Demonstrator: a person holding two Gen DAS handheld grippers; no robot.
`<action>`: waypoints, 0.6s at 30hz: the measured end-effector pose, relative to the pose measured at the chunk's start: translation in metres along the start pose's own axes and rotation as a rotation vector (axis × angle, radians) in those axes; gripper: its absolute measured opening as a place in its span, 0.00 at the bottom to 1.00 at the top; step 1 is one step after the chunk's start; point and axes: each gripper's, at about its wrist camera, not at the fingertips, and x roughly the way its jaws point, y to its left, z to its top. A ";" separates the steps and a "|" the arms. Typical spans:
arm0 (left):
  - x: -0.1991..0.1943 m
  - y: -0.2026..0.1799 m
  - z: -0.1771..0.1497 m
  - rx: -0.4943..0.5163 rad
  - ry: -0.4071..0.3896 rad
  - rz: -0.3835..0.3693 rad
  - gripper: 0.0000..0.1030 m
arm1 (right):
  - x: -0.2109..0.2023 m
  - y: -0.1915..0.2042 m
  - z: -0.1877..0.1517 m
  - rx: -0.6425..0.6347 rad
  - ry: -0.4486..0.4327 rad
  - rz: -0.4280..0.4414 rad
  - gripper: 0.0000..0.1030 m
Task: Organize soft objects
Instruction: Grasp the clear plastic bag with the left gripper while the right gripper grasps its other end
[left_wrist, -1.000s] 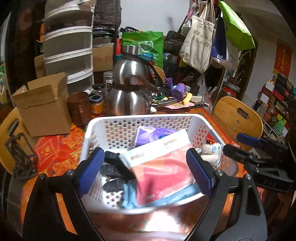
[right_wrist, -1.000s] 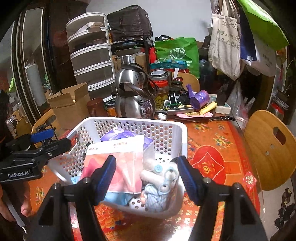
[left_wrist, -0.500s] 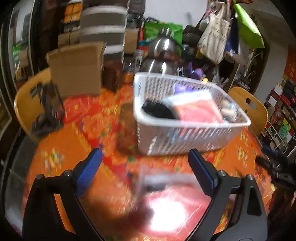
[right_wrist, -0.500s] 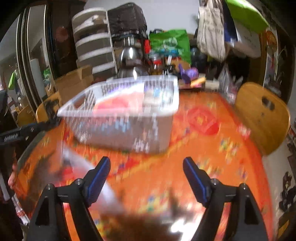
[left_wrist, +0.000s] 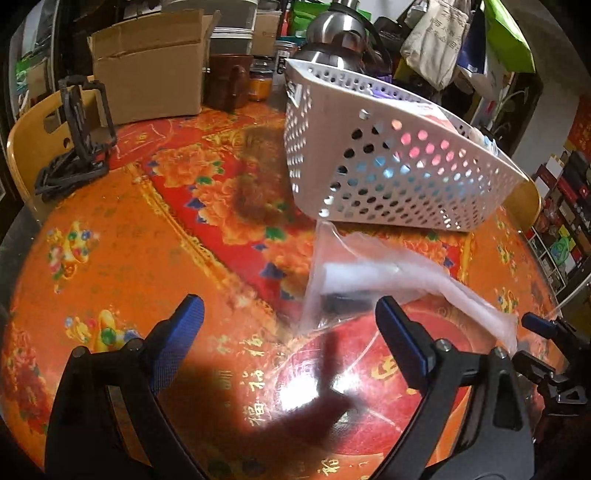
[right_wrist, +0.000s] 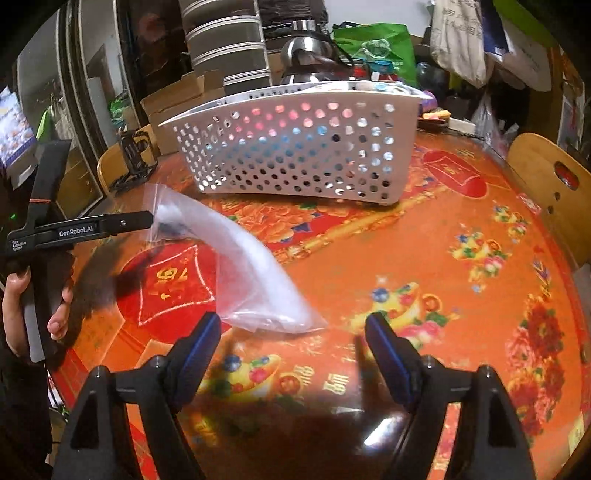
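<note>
1. Bag (right_wrist: 236, 273) lies on the table (right_wrist: 461, 280), in front of the basket (right_wrist: 295, 147).
2. It looks thin, see-through, floppy and very light, so it may slide or crumple.
3. A corner or edge looks best to pinch.
4. Left claw (left_wrist: 288, 325) is wide open near it, holding nothing.
5. Right claw (right_wrist: 293, 334) is wide open too, just beside a corner.

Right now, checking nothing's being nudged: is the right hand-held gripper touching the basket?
Apart. The right wrist view shows bare tablecloth between the open right hand-held gripper and the basket.
</note>
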 end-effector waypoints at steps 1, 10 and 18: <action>0.002 -0.001 0.000 0.007 0.001 0.002 0.90 | 0.000 0.002 -0.001 -0.002 -0.002 0.003 0.78; 0.025 -0.010 0.005 0.022 0.045 -0.025 0.90 | 0.018 0.012 0.006 -0.061 0.044 0.013 0.50; 0.025 -0.015 0.004 0.038 0.039 -0.029 0.35 | 0.023 0.010 0.012 -0.079 0.050 -0.004 0.18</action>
